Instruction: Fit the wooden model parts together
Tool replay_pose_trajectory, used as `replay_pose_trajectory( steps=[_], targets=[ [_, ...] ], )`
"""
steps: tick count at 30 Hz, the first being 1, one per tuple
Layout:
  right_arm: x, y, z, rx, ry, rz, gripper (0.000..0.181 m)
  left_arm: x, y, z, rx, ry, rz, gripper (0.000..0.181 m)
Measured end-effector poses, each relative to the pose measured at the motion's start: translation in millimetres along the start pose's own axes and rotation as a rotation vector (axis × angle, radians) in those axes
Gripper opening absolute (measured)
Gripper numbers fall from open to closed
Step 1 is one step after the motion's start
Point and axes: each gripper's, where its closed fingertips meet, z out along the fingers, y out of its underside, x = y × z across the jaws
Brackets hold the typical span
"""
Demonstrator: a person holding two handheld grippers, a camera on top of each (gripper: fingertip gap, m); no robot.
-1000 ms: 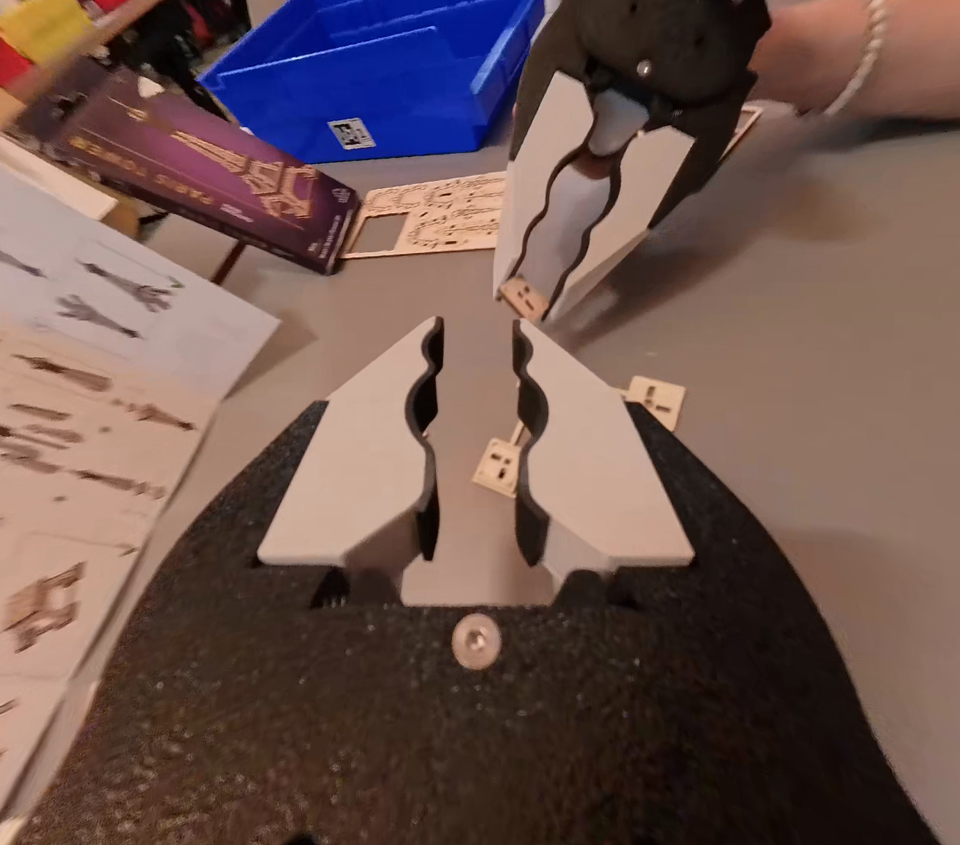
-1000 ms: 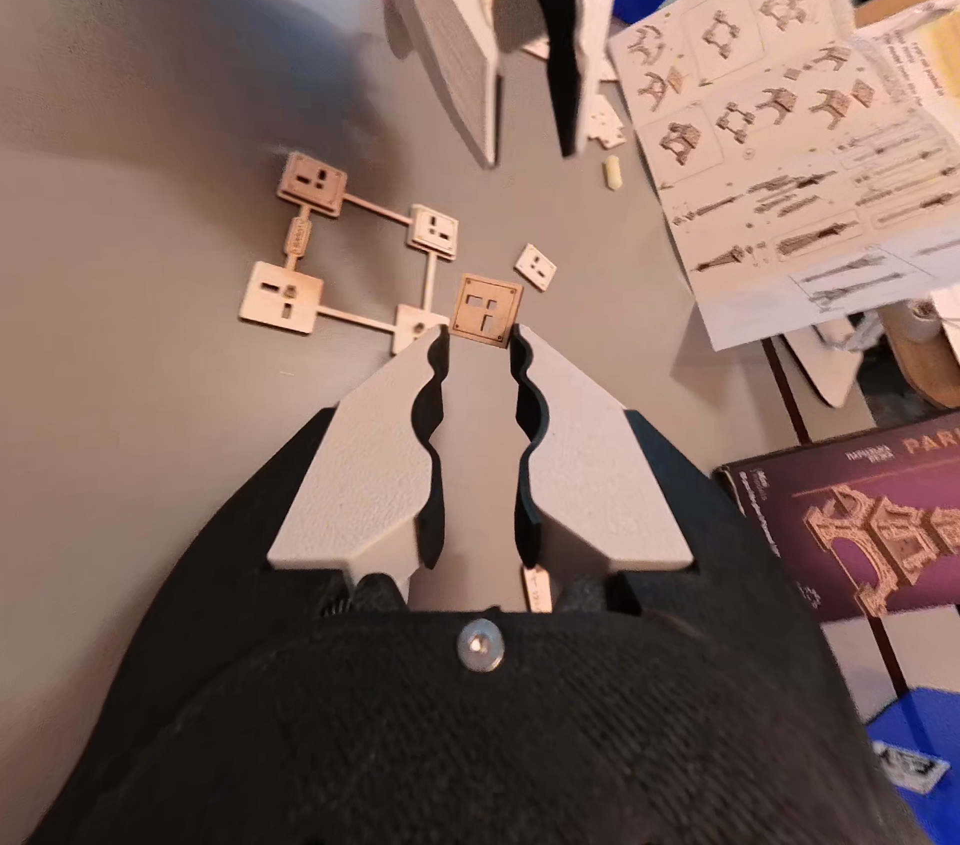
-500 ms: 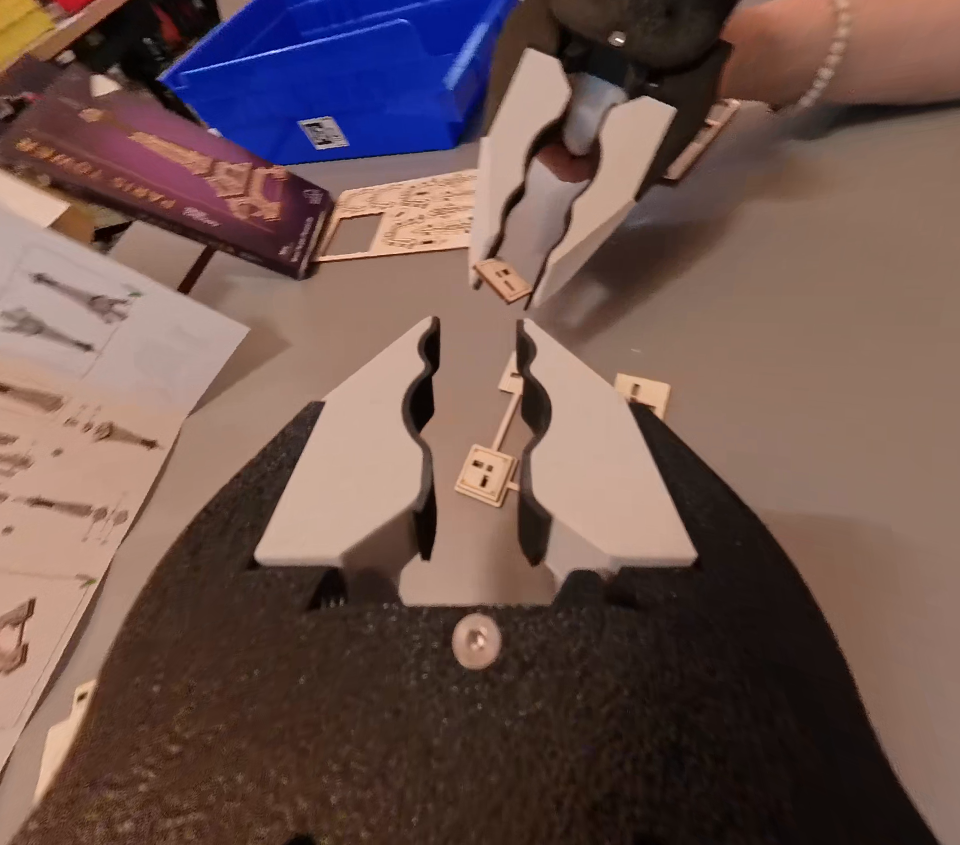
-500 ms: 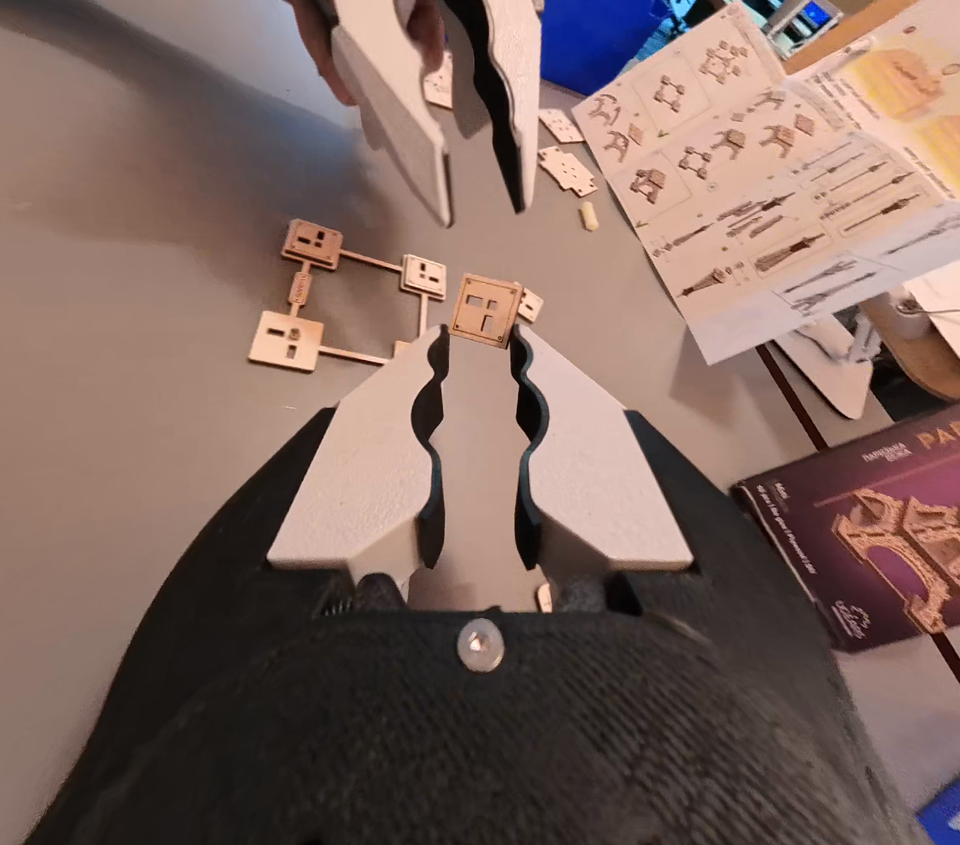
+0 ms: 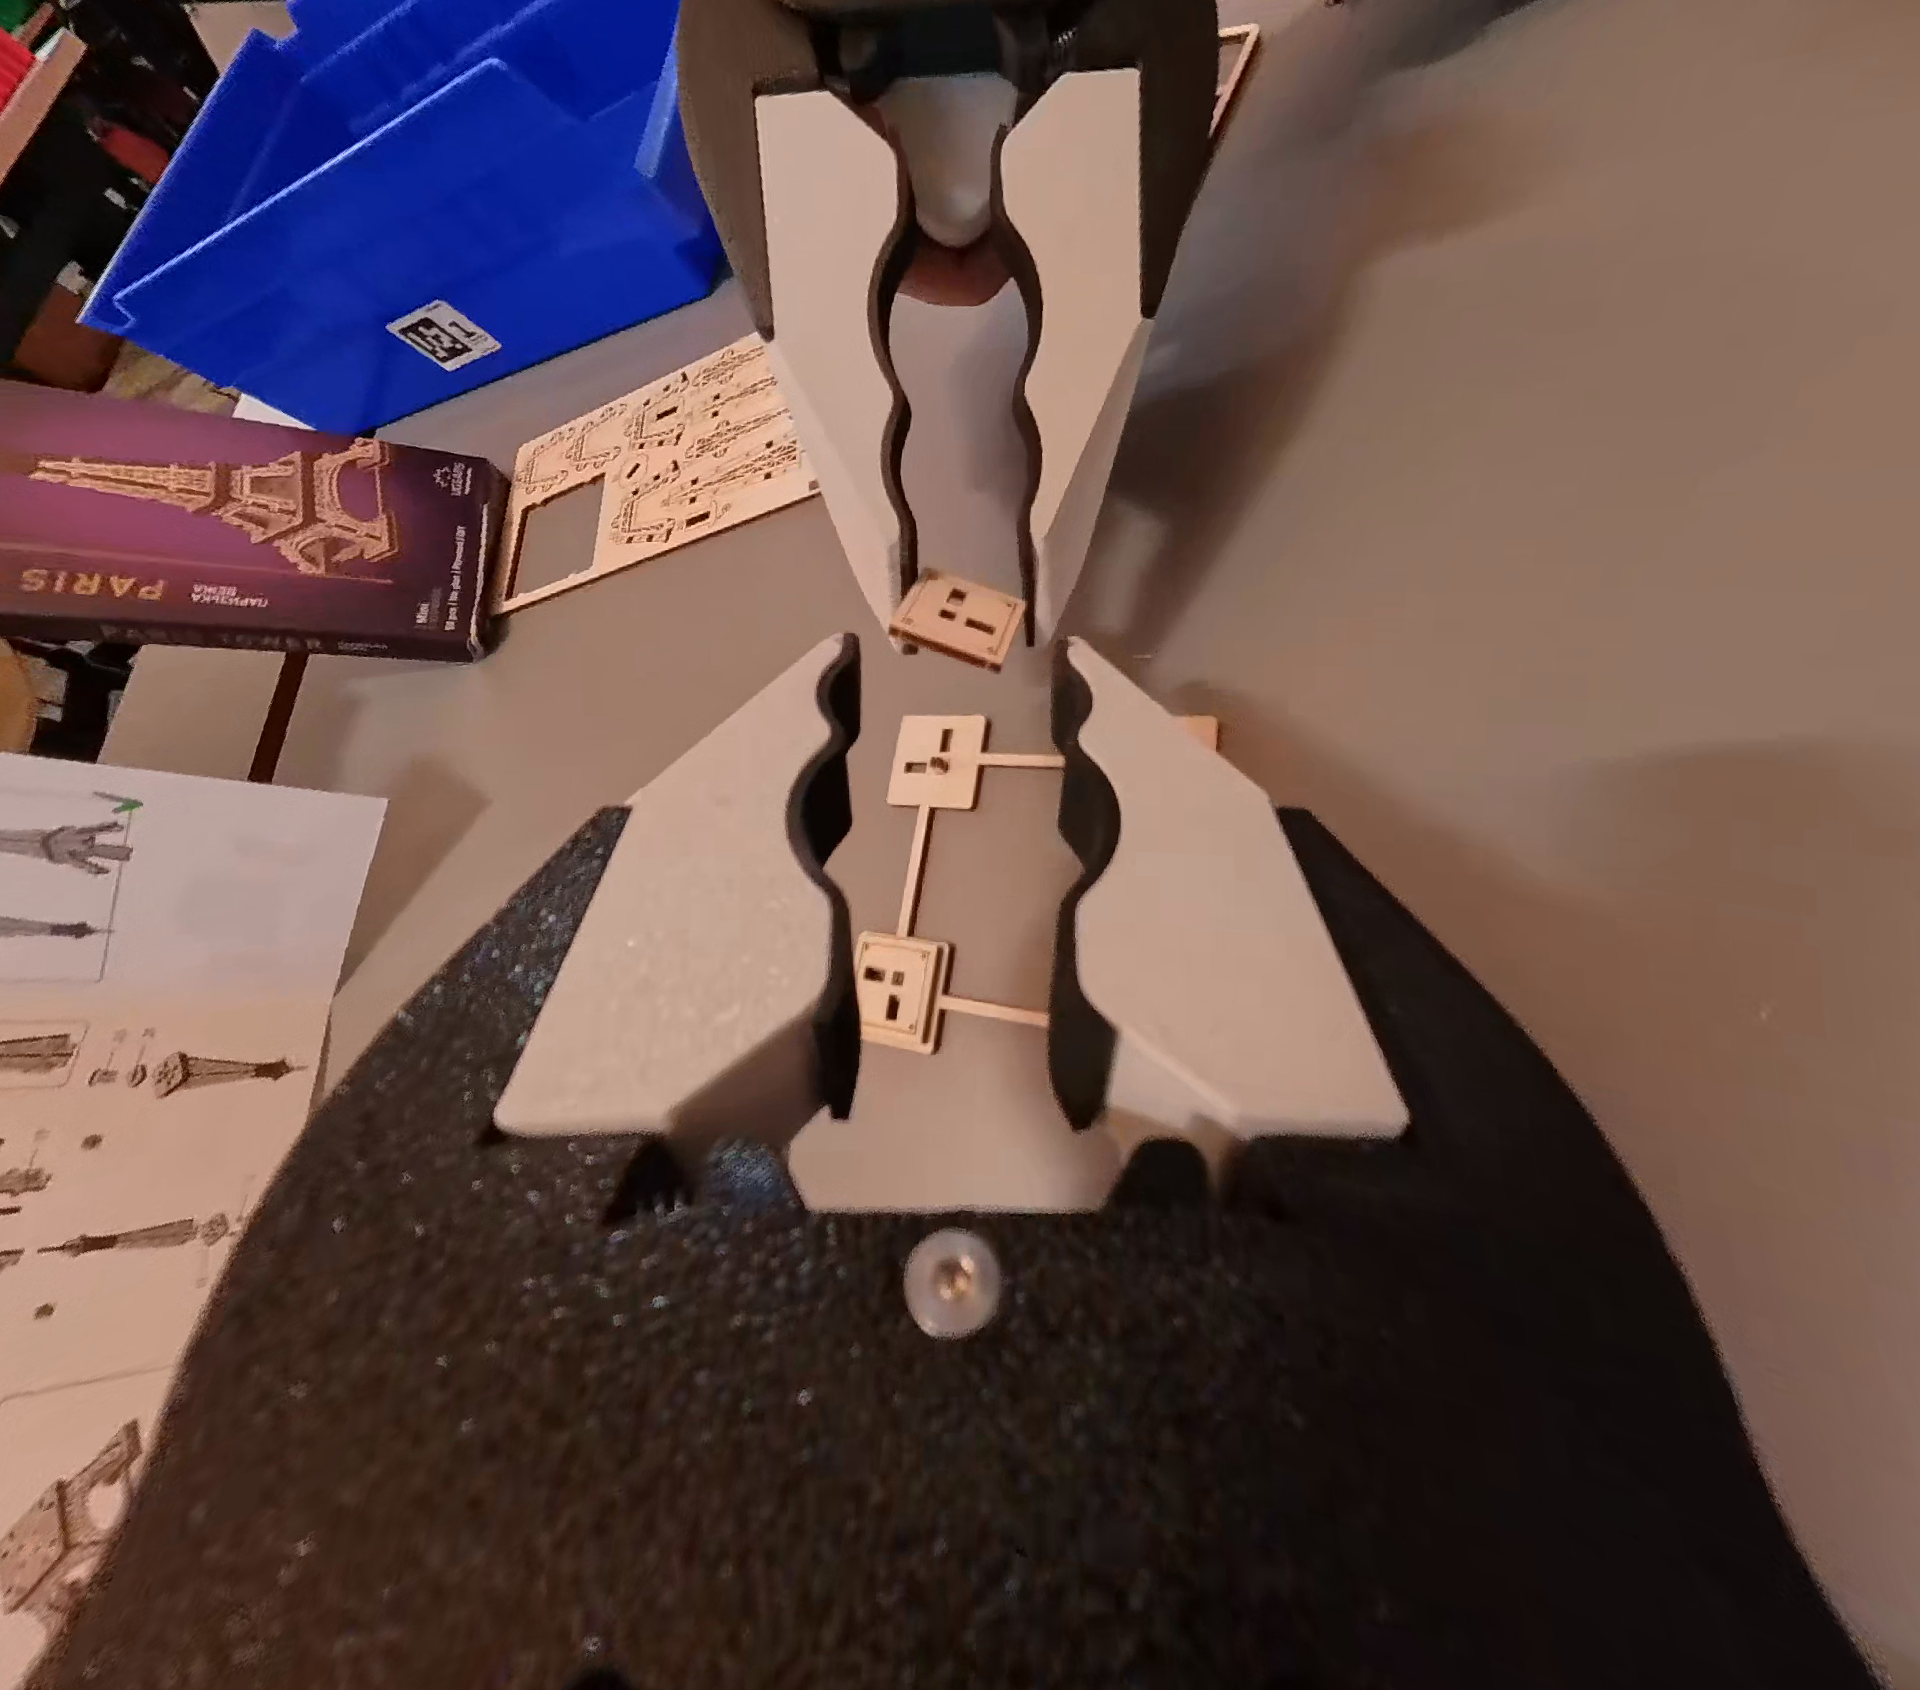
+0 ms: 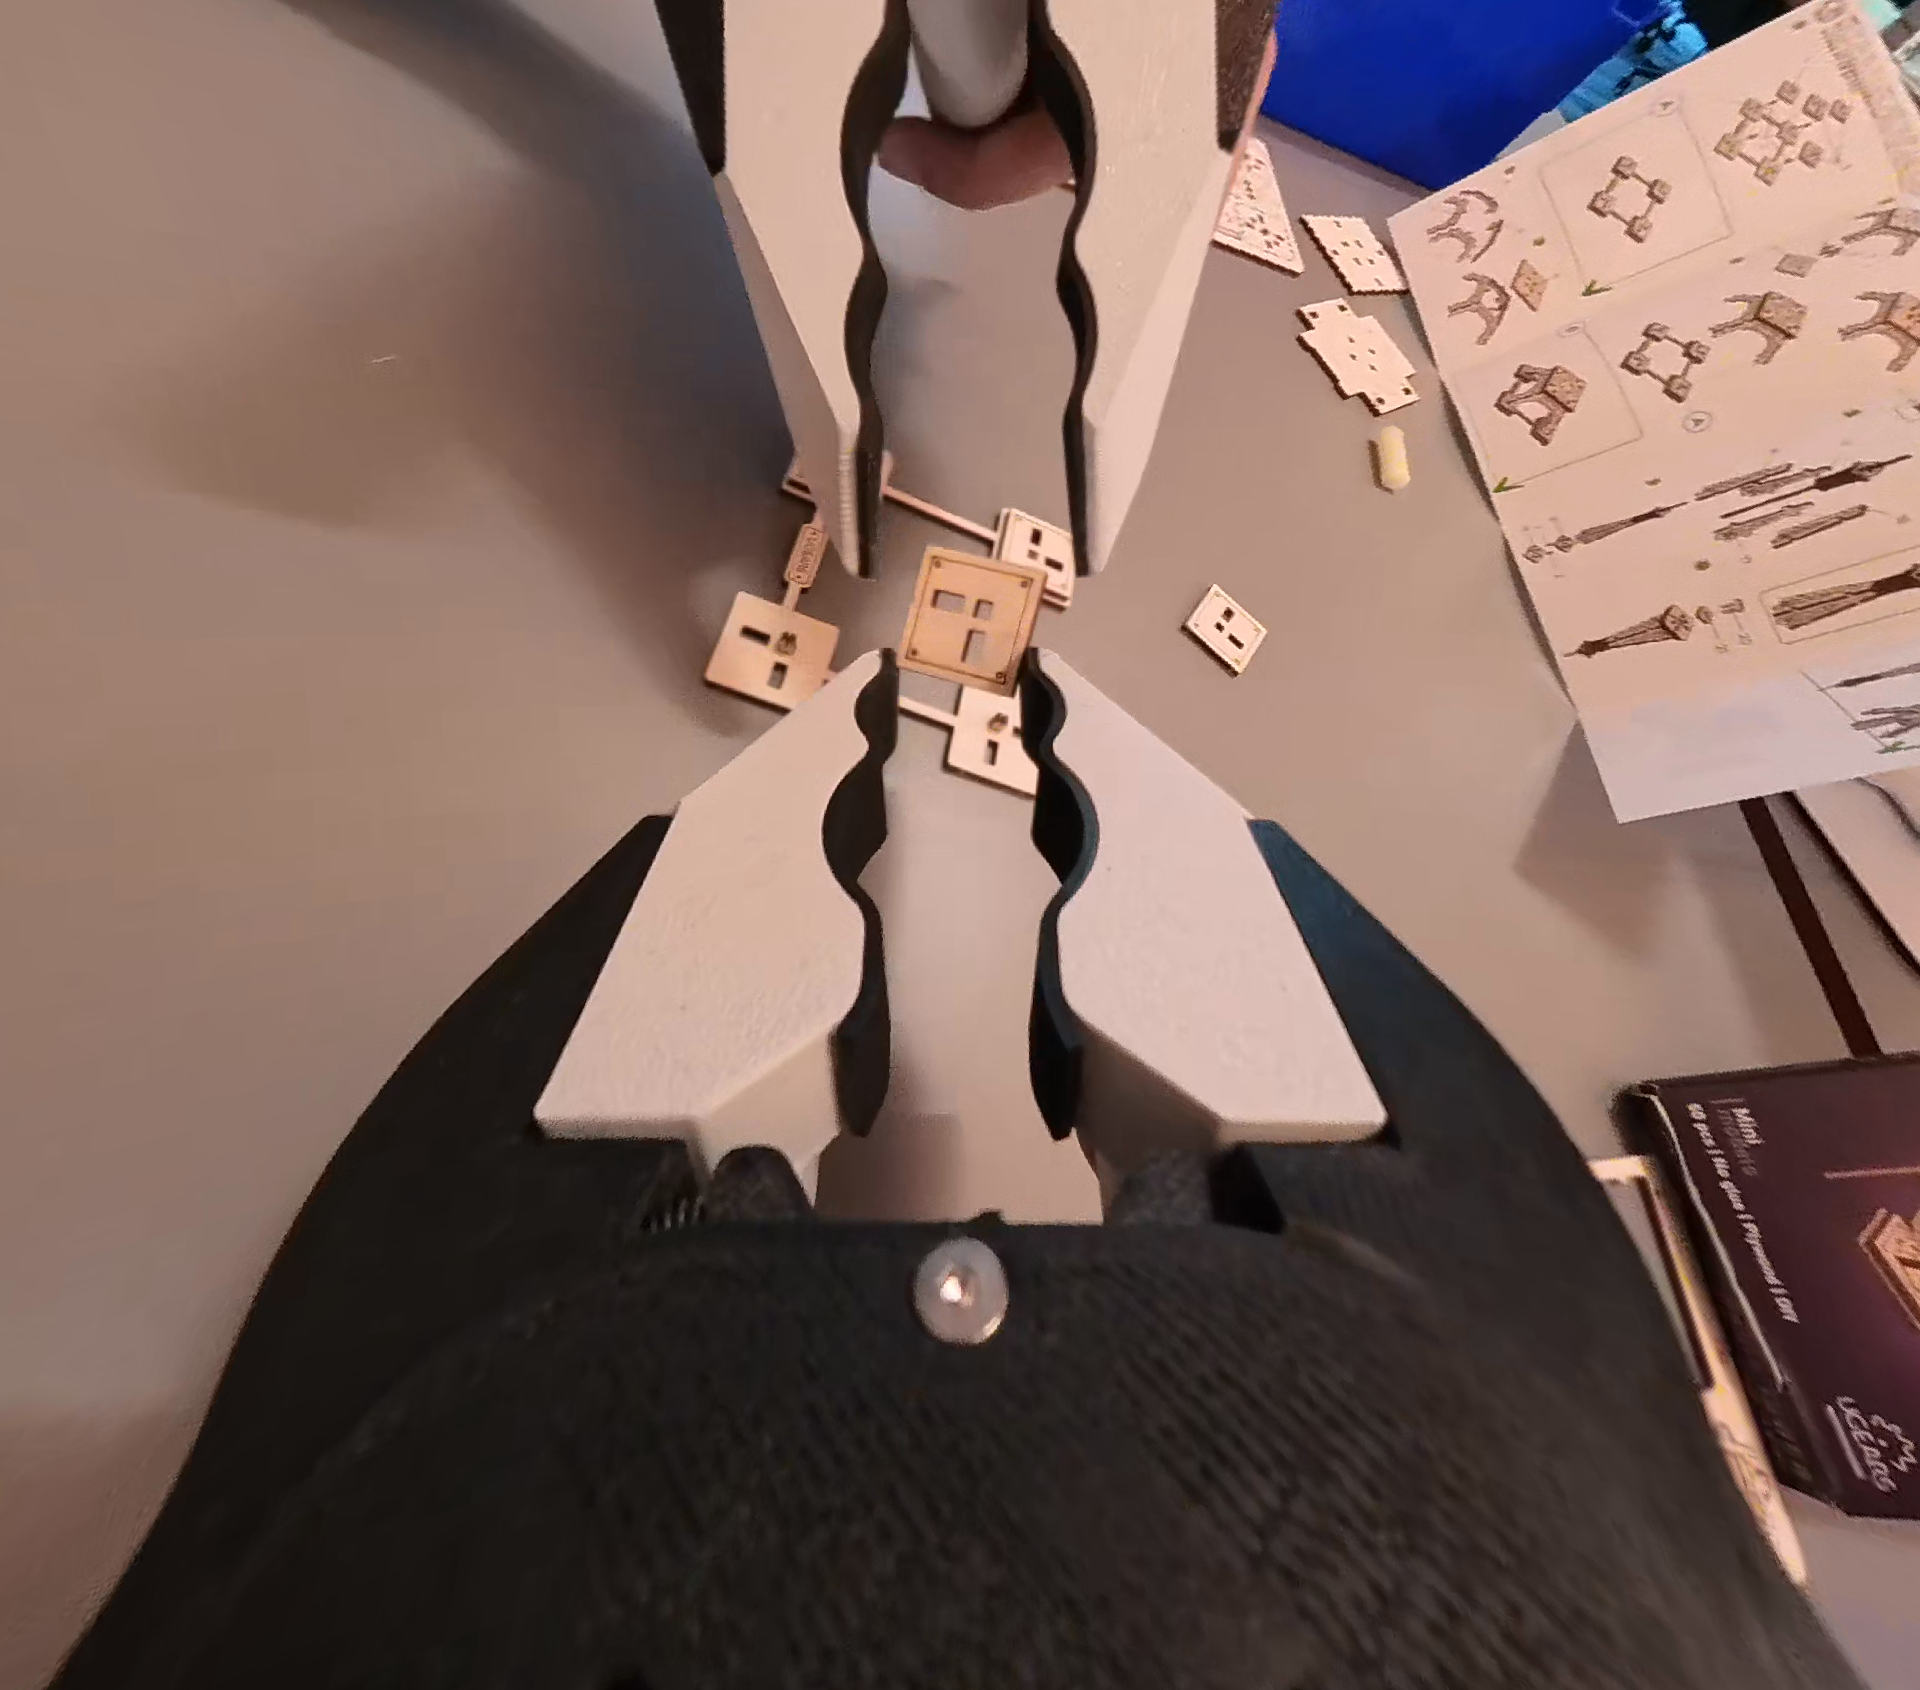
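A small wooden square (image 6: 968, 620), pinched at the right tool's (image 6: 961, 658) tips mid-frame, hovers over the linked frame (image 5: 920, 887) on the table (image 5: 1558, 601); left tool (image 5: 956, 653) gapes empty. Next, seemingly: align and press.

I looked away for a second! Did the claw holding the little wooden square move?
Yes. The right claw with the wooden square came closer, judging by the blue bin, now tip to tip with the left claw.

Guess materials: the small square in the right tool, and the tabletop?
Square piece: thin laser-cut plywood by the look, pale unfinished wood with darker, burnt-looking edges around its cutouts. It is pinched at the right tool's tips. Tabletop: smooth matte grey, likely laminate or painted board; can't tell which.
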Motion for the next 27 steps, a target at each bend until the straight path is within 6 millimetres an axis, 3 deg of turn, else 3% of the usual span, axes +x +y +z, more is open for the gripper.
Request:
replay_pose_trajectory(
  steps=[9, 14, 27],
  targets=[
    [-7.3, -7.3, -1.3, 0.053, -0.059, 0.042, 0.022, 6.4, -6.6, -0.1, 0.006, 0.013, 0.054, 0.034],
    [-10.4, -9.0, -1.6, 0.070, -0.081, 0.053, 0.022, 7.5, -4.8, 4.3, -0.004, 0.011, 0.059, 0.024],
    [5.4, -19.3, -9.8, 0.166, 0.008, 0.057, 0.021, -7.7, -12.5, -2.4, 0.091, -0.045, -0.014, 0.022]
  ],
)
